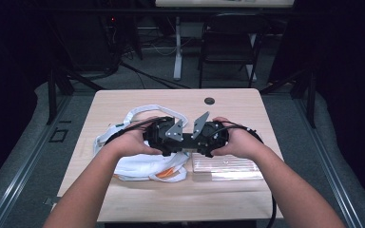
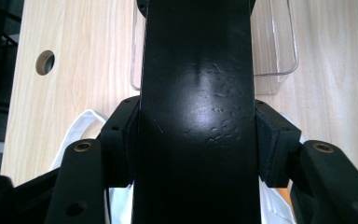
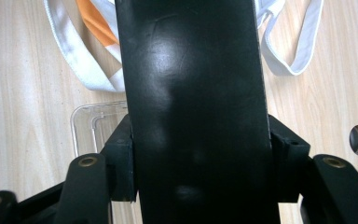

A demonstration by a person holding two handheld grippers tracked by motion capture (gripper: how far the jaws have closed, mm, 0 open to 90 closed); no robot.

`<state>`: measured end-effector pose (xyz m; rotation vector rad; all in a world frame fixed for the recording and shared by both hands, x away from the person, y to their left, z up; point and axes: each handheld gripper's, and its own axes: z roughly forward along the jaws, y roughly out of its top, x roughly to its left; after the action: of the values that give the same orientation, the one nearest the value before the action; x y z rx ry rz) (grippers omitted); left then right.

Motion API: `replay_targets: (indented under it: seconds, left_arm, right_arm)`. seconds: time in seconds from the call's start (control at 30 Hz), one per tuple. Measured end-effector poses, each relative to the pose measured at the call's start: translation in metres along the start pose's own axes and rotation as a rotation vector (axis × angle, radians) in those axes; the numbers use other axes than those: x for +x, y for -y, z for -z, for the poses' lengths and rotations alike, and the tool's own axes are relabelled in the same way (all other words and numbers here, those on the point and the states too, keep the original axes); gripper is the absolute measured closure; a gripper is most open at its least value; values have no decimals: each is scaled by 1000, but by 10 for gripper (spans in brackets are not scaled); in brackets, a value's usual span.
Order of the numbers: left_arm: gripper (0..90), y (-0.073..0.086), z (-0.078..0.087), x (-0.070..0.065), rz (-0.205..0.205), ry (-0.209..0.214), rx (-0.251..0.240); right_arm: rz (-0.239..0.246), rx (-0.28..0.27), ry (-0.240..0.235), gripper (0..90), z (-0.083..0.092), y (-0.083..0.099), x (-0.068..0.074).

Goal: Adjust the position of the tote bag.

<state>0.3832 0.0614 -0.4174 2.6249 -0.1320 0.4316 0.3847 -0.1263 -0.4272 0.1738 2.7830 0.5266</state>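
A flat black slab (image 1: pixel 189 141) hangs level above the table between my two grippers. The left gripper (image 1: pixel 182 142) comes in from the left in a person's hand, the right gripper (image 1: pixel 196 142) from the right. In the left gripper view the slab (image 2: pixel 196 93) runs up the middle and both pads (image 2: pixel 127 140) press on its edges. In the right gripper view the same slab (image 3: pixel 191 93) sits between the pads (image 3: pixel 121 161), which touch its sides. Each gripper is shut on one end of the slab.
A white cloth bag (image 1: pixel 138 166) with orange inside lies under the left hand, its strap (image 3: pixel 84 70) curling over the wood. A clear plastic box (image 1: pixel 225 166) lies under the right hand. The table (image 1: pixel 123 102) has a round hole (image 1: pixel 209 100). A chair (image 1: pixel 230 42) stands beyond.
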Motion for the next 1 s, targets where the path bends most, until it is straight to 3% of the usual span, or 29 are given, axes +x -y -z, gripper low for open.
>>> replay_targets:
  seconds: [0.27,0.3,0.43,1.0]
  left_arm:
    - [384,1,4,3,33,-8,-22]
    - [376,2,4,2,38,-28,-26]
    - [362,3,9,3,46,-14,-39]
    - [335,18,38,4,98,-86,-46]
  right_arm:
    - [-14,-26,-3,408,1,-1,0]
    - [-13,-27,-5,411,2,-1,0]
    - [-26,-49,-6,416,1,-2,2]
    - [-10,-27,-7,419,0,-1,-3]
